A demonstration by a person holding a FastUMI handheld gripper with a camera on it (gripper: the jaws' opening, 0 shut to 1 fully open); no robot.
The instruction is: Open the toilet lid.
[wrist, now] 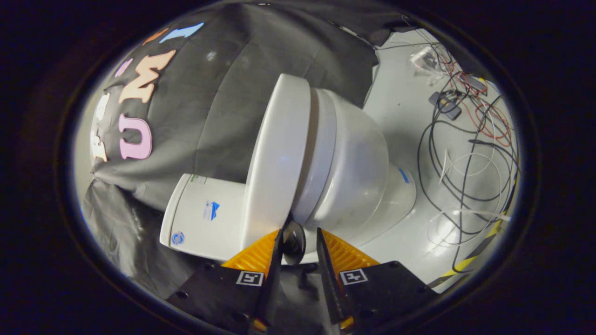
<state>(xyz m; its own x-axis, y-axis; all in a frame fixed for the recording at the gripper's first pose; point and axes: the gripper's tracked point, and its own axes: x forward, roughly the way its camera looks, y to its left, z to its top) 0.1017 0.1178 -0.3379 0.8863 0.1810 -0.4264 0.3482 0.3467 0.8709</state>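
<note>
Gripper view. Item: white toilet (354, 163), seen rolled sideways, bowl toward the pale floor (400, 93), tank (205, 216) against the black cloth wall (223, 93). Lid (277, 158) lay shut over the seat (321, 153); bowl contents hidden.

Item: gripper (299, 242), fingers narrowly parted. A small dark round piece (293, 239) at the lid's edge sat between the fingers; whether both pressed on it could not be told.

Item: tangle of black, white and red cables (465, 153), spread on the floor beyond the bowl, well apart from the fingers.

Item: yellow-and-black striped tape (470, 260) on the floor.
</note>
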